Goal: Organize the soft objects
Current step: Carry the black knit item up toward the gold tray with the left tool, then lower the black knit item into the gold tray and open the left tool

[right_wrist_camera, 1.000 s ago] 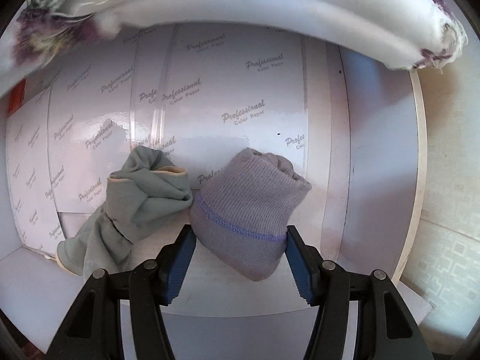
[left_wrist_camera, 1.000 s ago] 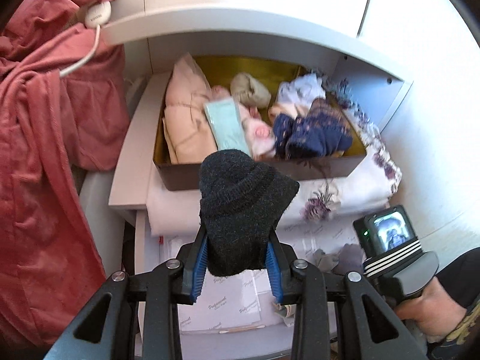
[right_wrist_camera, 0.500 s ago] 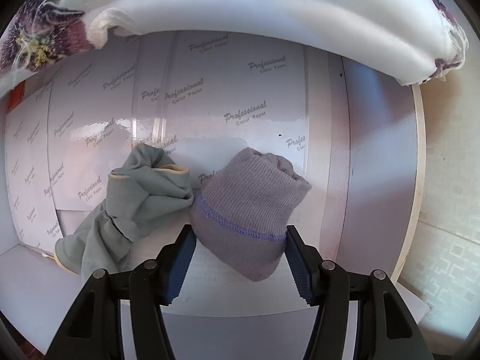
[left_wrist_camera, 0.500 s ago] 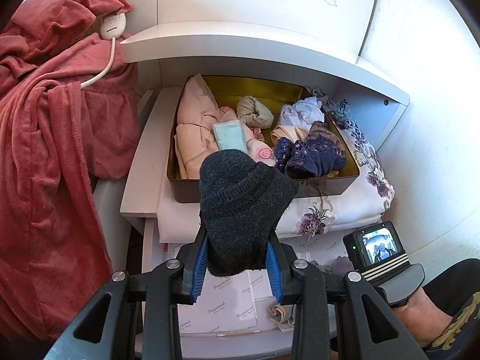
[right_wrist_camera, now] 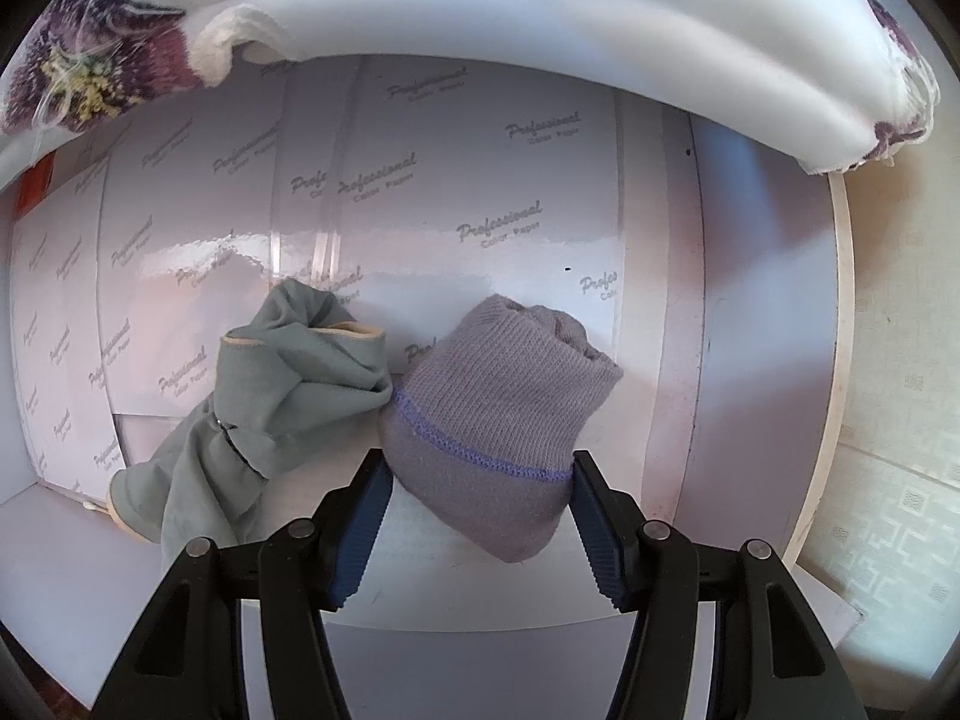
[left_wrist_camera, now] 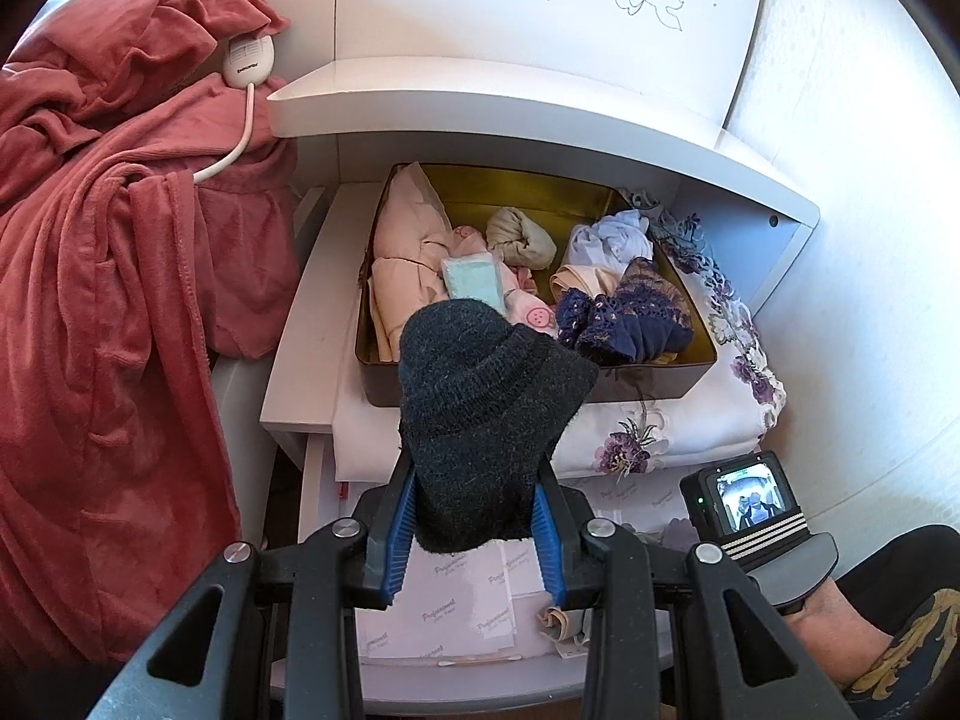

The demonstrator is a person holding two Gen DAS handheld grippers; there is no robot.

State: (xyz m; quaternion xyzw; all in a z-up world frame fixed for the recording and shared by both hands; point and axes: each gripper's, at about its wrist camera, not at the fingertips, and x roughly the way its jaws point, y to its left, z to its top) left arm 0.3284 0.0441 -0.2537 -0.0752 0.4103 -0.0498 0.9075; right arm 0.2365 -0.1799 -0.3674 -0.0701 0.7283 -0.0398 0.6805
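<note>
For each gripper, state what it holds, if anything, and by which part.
The left gripper clamps a dark knitted sock bundle at its lower end. The right gripper grips a lilac rolled sock across its banded lower end.

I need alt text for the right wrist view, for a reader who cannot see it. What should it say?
The right claw holds a rolled lilac knitted sock between its blue pads, over a white shelf lined with packs of colour paper. A crumpled grey-green sock lies just left of it, touching it. Folded white floral fabric hangs across the top.
</note>
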